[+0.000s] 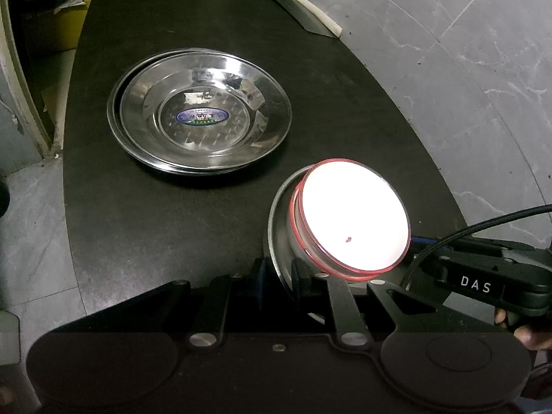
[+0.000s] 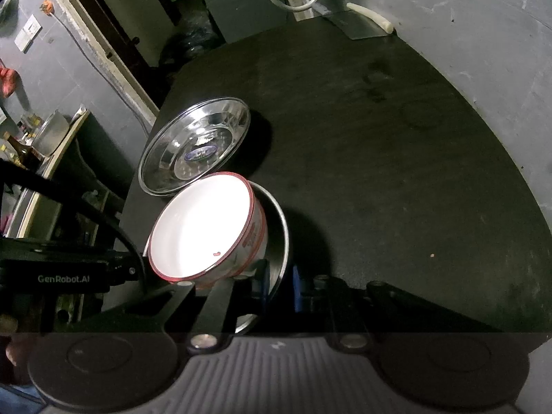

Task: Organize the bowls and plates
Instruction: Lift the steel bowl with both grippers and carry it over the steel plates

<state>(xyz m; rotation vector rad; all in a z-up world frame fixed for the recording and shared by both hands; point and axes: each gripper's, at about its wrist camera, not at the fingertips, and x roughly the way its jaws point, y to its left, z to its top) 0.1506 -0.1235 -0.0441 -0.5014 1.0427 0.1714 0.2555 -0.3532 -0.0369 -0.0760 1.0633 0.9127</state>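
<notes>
Your left gripper [image 1: 277,272] clamps the rim of a shallow steel bowl [image 1: 276,220] holding a red-rimmed white ceramic bowl [image 1: 352,214], tilted above the black surface [image 1: 172,214]; stacked round steel plates [image 1: 200,110] lie beyond. From the right wrist, your right gripper [image 2: 279,283] pinches the same steel bowl [image 2: 281,227]; a cleaver [image 2: 358,22] rests far off.

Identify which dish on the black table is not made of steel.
The white bowl with the red rim, nested tilted inside a steel bowl; the stacked plates beyond are shiny steel.
</notes>
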